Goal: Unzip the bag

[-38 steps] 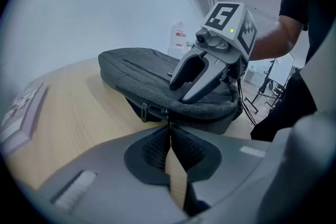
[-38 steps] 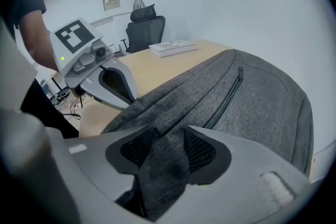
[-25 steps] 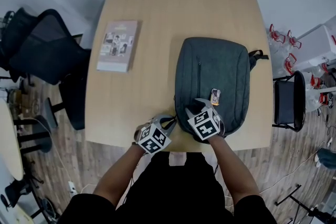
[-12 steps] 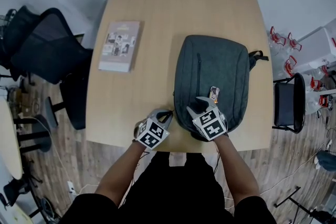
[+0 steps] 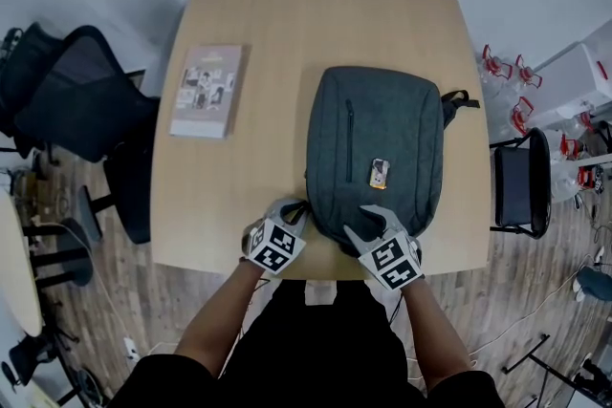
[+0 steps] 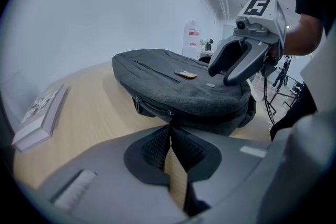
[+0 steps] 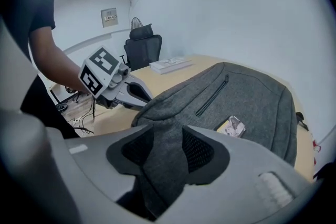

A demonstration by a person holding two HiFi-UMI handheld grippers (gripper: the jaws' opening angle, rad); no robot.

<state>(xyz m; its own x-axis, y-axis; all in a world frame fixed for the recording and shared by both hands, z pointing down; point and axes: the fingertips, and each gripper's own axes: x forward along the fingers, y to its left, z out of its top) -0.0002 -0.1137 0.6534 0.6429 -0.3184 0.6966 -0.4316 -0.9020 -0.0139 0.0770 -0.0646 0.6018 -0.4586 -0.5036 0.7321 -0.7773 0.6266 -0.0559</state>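
Note:
A grey backpack (image 5: 382, 129) lies flat on the wooden table (image 5: 268, 33), with a small yellow label (image 5: 380, 173) on its top. My left gripper (image 5: 298, 208) is at the bag's near left corner. In the left gripper view its tips (image 6: 169, 128) meet on the zipper pull (image 6: 169, 113); the jaws have just eased slightly and the pull is still pinched between them. My right gripper (image 5: 365, 223) is over the bag's near end with its jaws apart. Only bag fabric (image 7: 252, 102) shows through the gap (image 7: 167, 131), and nothing is pinched.
A book (image 5: 207, 91) lies at the table's left side. Black office chairs stand left (image 5: 76, 100) and right (image 5: 521, 182) of the table. The person's torso is at the near edge. Bare tabletop lies beyond and left of the bag.
My right gripper has drawn back toward the person and lifted, uncovering the yellow label. My left gripper edged up to the bag's corner and has stayed there.

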